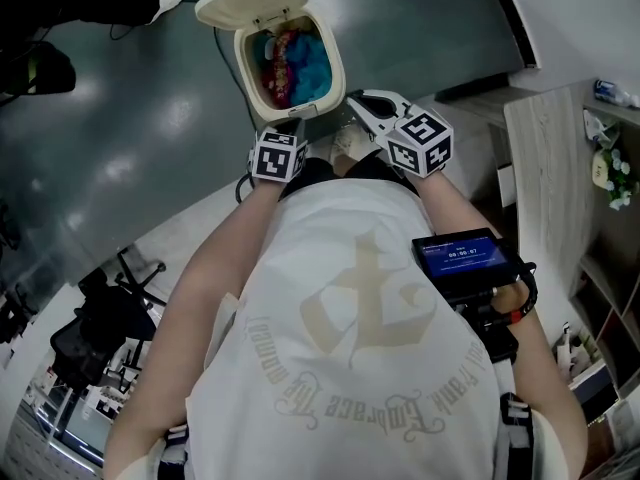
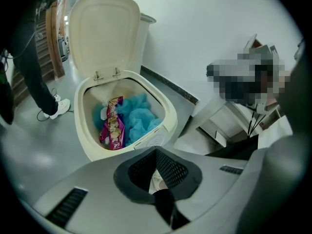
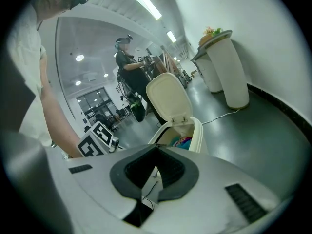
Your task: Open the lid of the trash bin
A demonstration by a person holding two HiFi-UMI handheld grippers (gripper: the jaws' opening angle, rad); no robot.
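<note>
White T-shirt (image 1: 250,408), beige emblem (image 1: 366,306)

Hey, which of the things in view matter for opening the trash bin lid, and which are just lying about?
For the job: trash bin, its lid (already up), left gripper, right gripper.
Lying about: snack wrapper and blue wad inside the bin, white cable, wooden shelf unit.

A pink snack packet (image 2: 113,126) lies against crumpled blue material (image 2: 142,117).
</note>
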